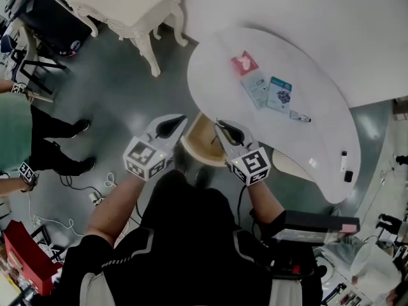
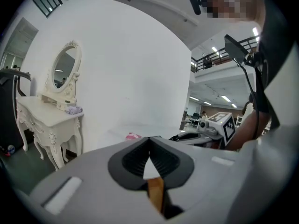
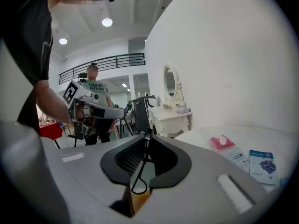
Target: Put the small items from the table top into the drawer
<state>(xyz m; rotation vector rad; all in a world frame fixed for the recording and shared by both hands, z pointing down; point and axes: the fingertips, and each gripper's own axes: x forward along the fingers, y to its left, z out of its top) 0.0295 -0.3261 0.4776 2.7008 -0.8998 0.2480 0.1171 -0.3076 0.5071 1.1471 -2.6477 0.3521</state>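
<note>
We find the right gripper (image 3: pixel 147 138) with its fingers pressed together on a thin black loop (image 3: pixel 140 177). The loop hangs lengthwise from the tips, directly above the tan drawer (image 1: pixel 203 144) that stands open under the white table top (image 1: pixel 319 139). The left gripper (image 2: pixel 149 139) is closed on nothing, just beside the drawer. A pink packet (image 1: pixel 244 63) and a teal card (image 1: pixel 280 94) lie farther along the table top, nearer the right gripper. The floor (image 1: pixel 115 94) is grey.

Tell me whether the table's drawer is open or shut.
Open: in the head view the drawer shows its tan inside, pulled out beyond the white table edge.
</note>
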